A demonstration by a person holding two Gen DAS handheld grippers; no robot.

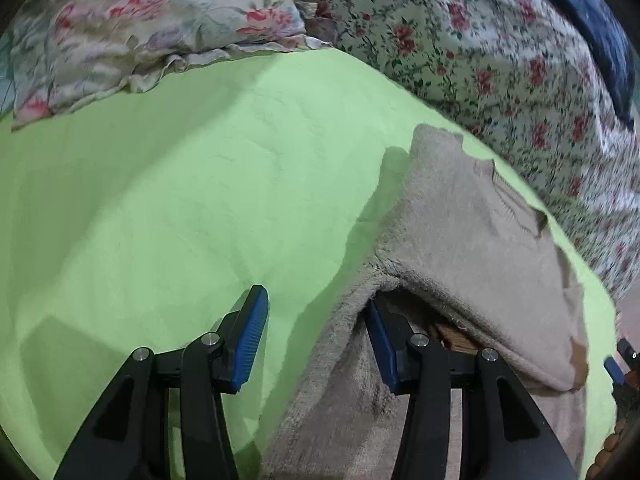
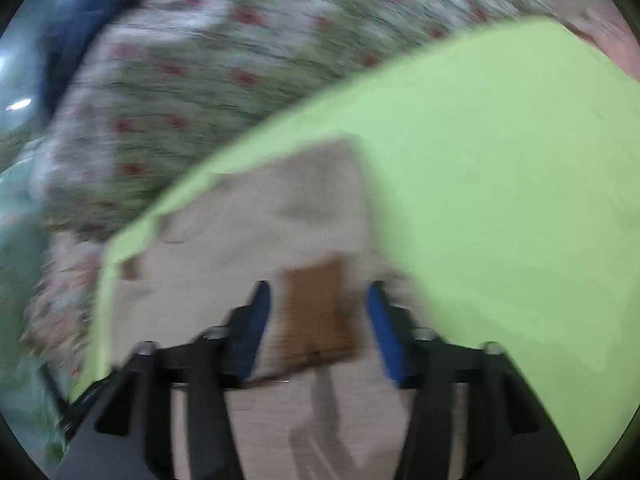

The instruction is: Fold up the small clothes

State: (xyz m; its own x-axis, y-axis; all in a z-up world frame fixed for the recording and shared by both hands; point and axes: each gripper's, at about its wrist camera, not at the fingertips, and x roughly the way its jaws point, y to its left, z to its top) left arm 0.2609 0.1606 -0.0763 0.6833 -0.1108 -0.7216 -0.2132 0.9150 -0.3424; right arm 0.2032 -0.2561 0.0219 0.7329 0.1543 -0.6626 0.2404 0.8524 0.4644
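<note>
A small beige fleecy garment (image 1: 460, 240) is lying on the green sheet (image 1: 180, 180), toward its right side, partly folded, one edge arching up over its near part. In the blurred right wrist view the garment (image 2: 248, 232) is spreading flat, and a brown rectangular patch (image 2: 316, 312), perhaps a label, is showing at its near end.

Showing lime-green on the sheet (image 1: 180, 200), beige on the fuzzy garment (image 1: 460, 240) with a brown patch (image 2: 316, 312), red-rose print on the floral cover (image 1: 500, 60) at upper right, pastel flowers on the pillow (image 1: 140, 20), navy on the cloth (image 1: 592, 20), black with blue pads on the left tongs (image 1: 316, 336).
</note>
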